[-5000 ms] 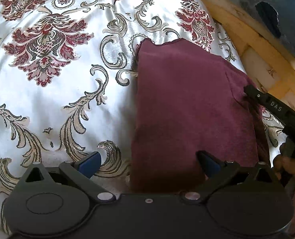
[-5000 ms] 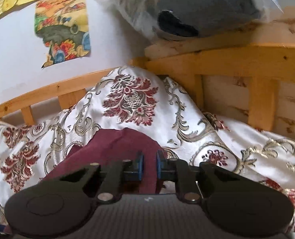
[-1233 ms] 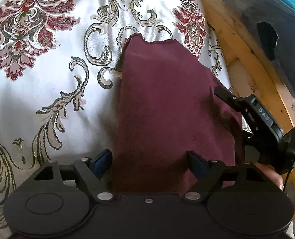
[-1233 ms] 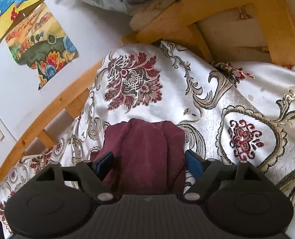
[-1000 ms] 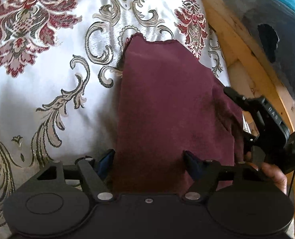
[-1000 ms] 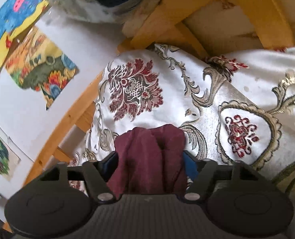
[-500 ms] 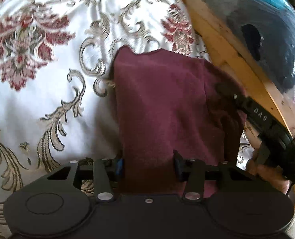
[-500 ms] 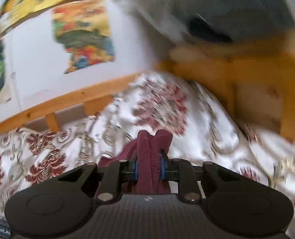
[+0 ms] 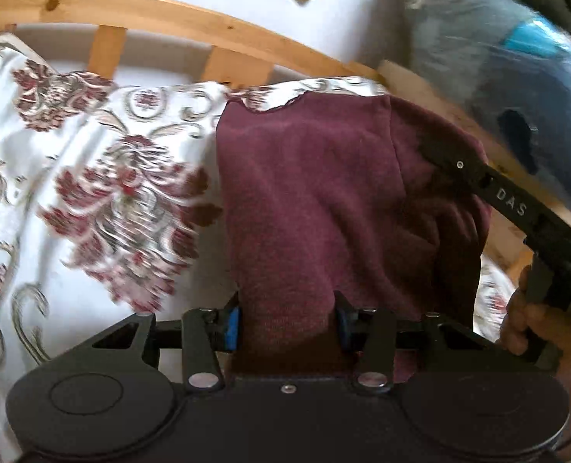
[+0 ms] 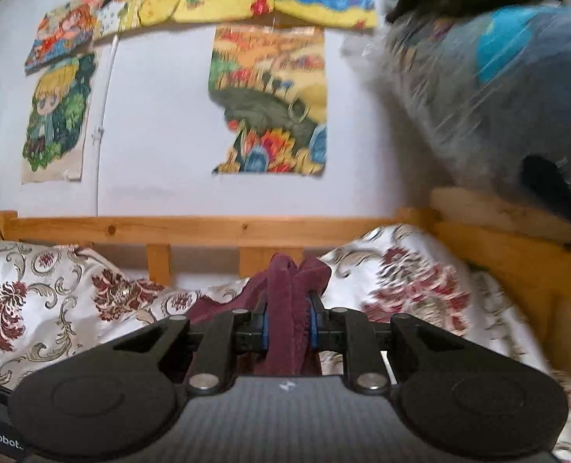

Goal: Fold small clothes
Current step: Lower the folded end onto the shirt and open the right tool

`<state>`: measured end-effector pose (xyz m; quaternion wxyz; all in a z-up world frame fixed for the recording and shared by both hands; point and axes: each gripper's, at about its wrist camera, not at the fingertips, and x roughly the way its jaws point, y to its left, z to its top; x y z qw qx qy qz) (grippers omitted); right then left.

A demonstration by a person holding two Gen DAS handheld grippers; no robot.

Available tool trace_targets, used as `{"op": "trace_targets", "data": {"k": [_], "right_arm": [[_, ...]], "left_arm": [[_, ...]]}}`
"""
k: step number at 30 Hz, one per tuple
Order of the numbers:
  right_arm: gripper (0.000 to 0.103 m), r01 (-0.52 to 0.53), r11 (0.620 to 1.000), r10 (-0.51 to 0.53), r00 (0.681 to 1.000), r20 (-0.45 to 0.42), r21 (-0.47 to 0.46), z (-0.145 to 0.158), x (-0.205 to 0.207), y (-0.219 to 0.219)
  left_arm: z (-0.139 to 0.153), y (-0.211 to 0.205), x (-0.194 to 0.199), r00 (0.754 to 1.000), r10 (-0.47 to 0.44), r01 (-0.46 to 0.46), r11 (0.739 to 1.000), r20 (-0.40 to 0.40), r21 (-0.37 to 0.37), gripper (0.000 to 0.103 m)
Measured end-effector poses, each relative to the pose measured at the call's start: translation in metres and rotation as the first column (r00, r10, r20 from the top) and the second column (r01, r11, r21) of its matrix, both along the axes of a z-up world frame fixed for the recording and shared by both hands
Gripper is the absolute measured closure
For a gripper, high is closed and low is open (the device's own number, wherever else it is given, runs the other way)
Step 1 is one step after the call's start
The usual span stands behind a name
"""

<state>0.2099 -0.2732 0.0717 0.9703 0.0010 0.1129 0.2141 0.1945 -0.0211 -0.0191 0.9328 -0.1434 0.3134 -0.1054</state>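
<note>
Hanging between both claws, the maroon garment (image 9: 316,193) is raised off the patterned bedspread (image 9: 92,200), its far edge near the wooden bed rail (image 9: 162,19). Left claw (image 9: 287,320) pinches the near hem, blue pads pressed into the cloth. Right claw (image 10: 288,326) pinches a bunched fold at the garment's right side; a hand (image 9: 536,324) grips its handle. Plastic-wrapped bundle (image 10: 497,96) sits on the frame at right; drawings (image 10: 270,96) hang on the wall.

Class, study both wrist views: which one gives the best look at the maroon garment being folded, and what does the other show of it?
The left wrist view: the maroon garment fills the middle, showing its broad face, left edge and far hem over the patterned bedcover. The right wrist view shows only a bunched fold pinched in the right hand-held gripper.
</note>
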Motion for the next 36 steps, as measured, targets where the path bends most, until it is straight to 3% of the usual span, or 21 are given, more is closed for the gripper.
{"op": "trace_targets", "data": {"k": [2,6,11,14,16,20,25,30,33,36], "right_arm": [[0.082,-0.011,1.0,0.011,0.999,-0.05,-0.001,-0.008,0.02,0.007],[0.082,0.027,0.996,-0.036,0.993,-0.109,-0.091,-0.024,0.044,0.023],[0.08,0.106,0.99,-0.123,0.97,-0.21,-0.091,-0.048,0.062,0.008],[0.074,0.134,0.983,-0.159,0.964,-0.214,-0.129,-0.059,0.062,0.006],[0.064,0.153,0.974,-0.185,0.962,-0.201,-0.165,-0.063,0.061,0.006],[0.059,0.158,0.974,-0.188,0.962,-0.197,-0.159,-0.062,0.055,0.003],[0.021,0.181,0.974,-0.206,0.957,-0.204,-0.133,-0.059,0.049,-0.006],[0.007,0.186,0.978,-0.202,0.959,-0.197,-0.099,-0.051,0.034,-0.019],[0.0,0.183,0.98,-0.194,0.962,-0.191,-0.072,-0.042,0.019,-0.028],[0.0,0.173,0.984,-0.178,0.964,-0.196,-0.041,-0.032,0.003,-0.036]], "left_arm": [[-0.006,0.008,0.009,1.0,0.019,-0.019,1.0,-0.016,0.019,0.055],[-0.017,0.018,0.025,0.996,0.041,-0.042,0.999,-0.078,-0.005,0.052],[-0.02,0.015,0.029,0.994,0.046,-0.047,0.999,-0.097,-0.001,0.041],[-0.021,0.016,0.028,0.993,0.051,-0.051,0.999,-0.106,-0.003,0.039],[-0.022,0.017,0.028,0.992,0.057,-0.058,0.998,-0.115,-0.008,0.035],[-0.02,0.02,0.027,0.988,0.072,-0.074,0.997,-0.134,-0.009,0.023],[-0.017,0.024,0.023,0.985,0.1,-0.099,0.995,-0.142,0.018,0.01],[-0.007,0.024,0.016,0.98,0.166,-0.159,0.985,-0.113,0.066,0.001],[0.0,0.021,0.008,0.979,0.187,-0.178,0.978,-0.085,0.112,0.001],[0.003,0.015,-0.008,0.979,0.201,-0.193,0.965,-0.026,0.179,0.001]]}}
